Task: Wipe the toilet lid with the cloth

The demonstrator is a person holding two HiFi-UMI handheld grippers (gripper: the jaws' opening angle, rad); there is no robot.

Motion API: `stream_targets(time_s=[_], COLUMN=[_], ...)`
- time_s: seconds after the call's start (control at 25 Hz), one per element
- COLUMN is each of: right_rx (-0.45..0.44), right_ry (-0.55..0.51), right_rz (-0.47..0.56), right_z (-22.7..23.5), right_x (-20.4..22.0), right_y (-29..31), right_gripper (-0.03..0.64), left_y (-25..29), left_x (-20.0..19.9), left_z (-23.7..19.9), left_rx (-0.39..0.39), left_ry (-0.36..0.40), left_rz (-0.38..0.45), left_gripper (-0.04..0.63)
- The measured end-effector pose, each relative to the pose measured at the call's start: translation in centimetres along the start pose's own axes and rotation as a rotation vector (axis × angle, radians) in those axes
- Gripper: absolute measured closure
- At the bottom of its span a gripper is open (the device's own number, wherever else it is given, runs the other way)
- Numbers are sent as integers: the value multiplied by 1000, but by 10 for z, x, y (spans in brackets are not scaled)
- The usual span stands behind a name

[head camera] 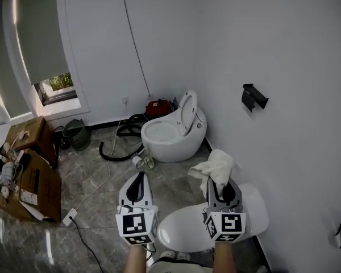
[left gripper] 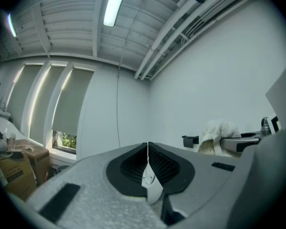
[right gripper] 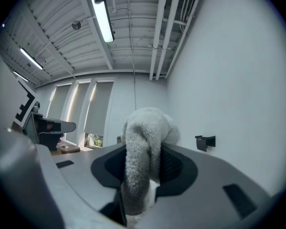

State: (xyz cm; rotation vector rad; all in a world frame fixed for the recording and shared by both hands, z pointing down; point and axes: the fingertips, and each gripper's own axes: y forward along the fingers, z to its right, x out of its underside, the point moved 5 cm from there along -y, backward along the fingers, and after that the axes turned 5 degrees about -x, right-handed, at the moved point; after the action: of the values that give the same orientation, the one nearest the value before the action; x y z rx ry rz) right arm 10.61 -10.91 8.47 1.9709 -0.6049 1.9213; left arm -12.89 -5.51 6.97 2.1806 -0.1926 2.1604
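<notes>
In the head view, a white toilet with its lid down sits just below my two grippers. My right gripper is shut on a white fluffy cloth, which bunches over its tips above the lid's far end. In the right gripper view the cloth hangs between the jaws and hides their tips. My left gripper hovers to the left of the lid, over the floor. Its jaws are shut with nothing between them, and they meet in a thin line in the left gripper view. That view also has the cloth at the right.
A second white toilet with its lid up stands farther back by the right wall. Behind it are a red machine and a black hose. Cardboard boxes sit at the left. A cable with a power strip crosses the floor. A black holder is on the wall.
</notes>
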Motion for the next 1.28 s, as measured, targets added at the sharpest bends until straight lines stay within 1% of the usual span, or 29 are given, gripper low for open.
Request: stream_targets(time_s=[0.48, 1.28], right_rx=[-13, -12], right_ry=[20, 5], right_rz=[1, -8], right_z=[1, 0], right_x=[0, -1], right_y=[2, 2], right_gripper=[488, 487], left_y=[-2, -4], left_x=[-6, -7], left_z=[-3, -6], left_rx=[-12, -21], left_ry=[13, 15], left_rz=[10, 15], left_gripper=[581, 581])
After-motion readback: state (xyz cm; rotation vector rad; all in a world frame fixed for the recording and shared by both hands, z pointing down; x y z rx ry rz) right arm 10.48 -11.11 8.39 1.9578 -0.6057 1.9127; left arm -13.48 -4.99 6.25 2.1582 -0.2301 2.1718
